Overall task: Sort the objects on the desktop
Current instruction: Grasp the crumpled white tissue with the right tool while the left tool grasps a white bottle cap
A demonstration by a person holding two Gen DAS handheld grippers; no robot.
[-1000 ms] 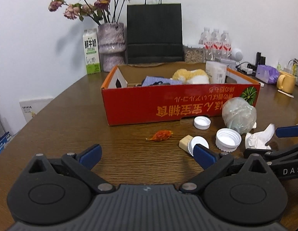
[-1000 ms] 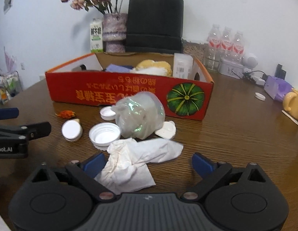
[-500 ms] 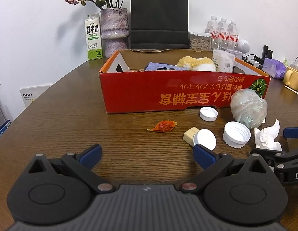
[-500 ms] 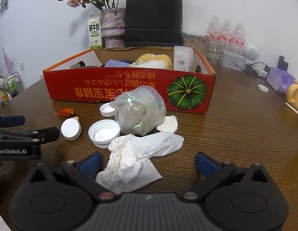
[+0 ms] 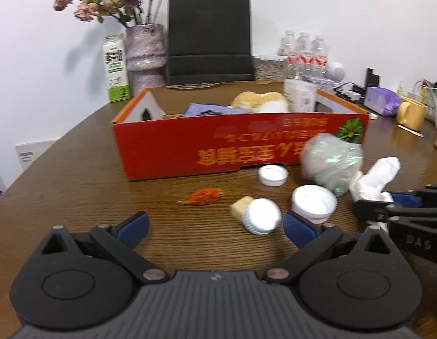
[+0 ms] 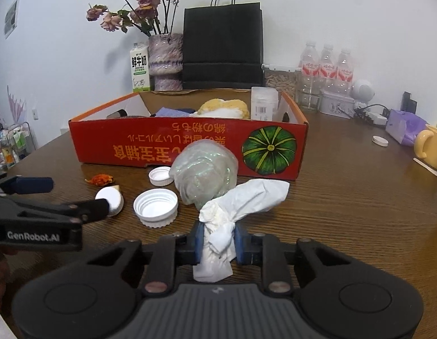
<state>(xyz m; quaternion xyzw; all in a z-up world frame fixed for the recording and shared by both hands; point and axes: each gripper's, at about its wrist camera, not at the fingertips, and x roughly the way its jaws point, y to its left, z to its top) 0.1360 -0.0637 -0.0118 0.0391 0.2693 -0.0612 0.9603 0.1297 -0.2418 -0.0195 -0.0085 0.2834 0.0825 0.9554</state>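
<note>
Closed since before, right tool pinches tissue; left tool gapes.

Both wrist cameras sit low over the wooden table, facing the red cardboard box nearby; each sees the scattered white caps and crumpled tissue.

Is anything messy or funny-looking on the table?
Yes. Three white caps lie loose with no bottles, a crumpled plastic wad sits before the red box, and the right gripper pinches a wrinkled tissue.
</note>
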